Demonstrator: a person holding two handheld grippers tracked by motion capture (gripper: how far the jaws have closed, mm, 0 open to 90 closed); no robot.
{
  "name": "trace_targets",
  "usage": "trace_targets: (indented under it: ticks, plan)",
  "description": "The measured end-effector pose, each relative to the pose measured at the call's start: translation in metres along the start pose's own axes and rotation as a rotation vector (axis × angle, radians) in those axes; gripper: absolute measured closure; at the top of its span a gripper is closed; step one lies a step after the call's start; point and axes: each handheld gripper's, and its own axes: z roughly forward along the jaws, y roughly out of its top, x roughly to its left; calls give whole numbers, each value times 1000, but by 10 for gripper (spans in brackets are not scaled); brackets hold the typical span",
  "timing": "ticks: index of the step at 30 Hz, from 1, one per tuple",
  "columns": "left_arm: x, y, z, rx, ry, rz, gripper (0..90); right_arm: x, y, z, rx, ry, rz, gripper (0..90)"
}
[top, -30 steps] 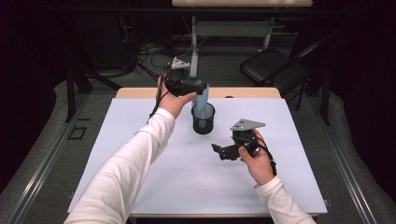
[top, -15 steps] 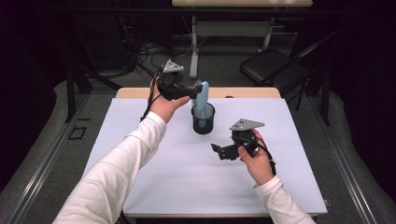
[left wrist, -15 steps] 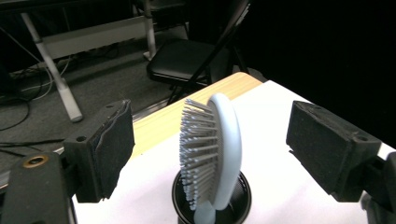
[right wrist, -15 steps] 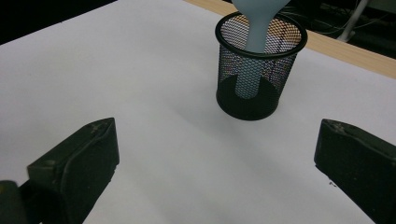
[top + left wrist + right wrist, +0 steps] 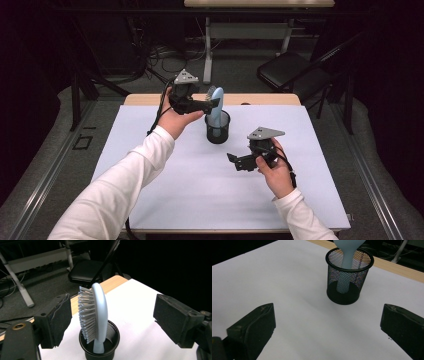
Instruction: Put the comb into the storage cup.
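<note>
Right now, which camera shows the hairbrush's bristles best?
The left gripper view: the hairbrush stands side-on in the mesh cup, bristles plain. The right gripper view shows just its handle inside the cup; the high view shows it small beside the left hand-held gripper.

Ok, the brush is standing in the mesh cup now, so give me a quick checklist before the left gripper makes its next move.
1. Hairbrush seated handle-down in the mesh cup: ok.
2. Left gripper jaws open, pads clear of the brush on both sides: ok.
3. Cup standing upright on the white table: ok.
4. Brush standing steady: cannot tell; it leans on the rim and stands well above it.
5. Right gripper open, nothing between the jaws, apart from the cup: ok.
6. Table around the cup free of other things: ok.
</note>
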Motion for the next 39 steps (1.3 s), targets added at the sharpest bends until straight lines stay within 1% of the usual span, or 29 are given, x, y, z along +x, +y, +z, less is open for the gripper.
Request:
trace_targets:
  ticks: [7, 14, 18, 20, 22, 27, 32, 34, 39]
  plan:
    - [-5, -8, -4, 5, -32, 14, 158, 0, 0, 0, 0, 2, 1, 0]
    - [-10, -19, -11, 15, -69, 39, 161, 0, 0, 0, 0, 1, -2, 0]
    - [-12, -24, -15, 14, -60, 65, 161, 0, 0, 0, 4, 0, 3, 0]
    - [-12, -27, -18, 15, -57, 67, 162, 1, 0, 1, 4, 1, 1, 0]
    - [-12, -29, -20, 15, -50, 78, 162, 1, 0, 1, 4, 1, 1, 0]
    - [-12, -37, -24, 14, -45, 70, 162, 1, 0, 1, 4, 0, -3, 0]
    - [-13, -42, -27, 9, -62, 55, 179, 1, 0, 1, 4, 0, -5, 0]
    - [-13, -44, -29, 8, -61, 52, 182, 1, 0, 1, 4, 0, -5, 0]
    - [-14, -50, -32, 27, -75, 47, 168, 2, 0, 2, 7, 1, -7, 0]
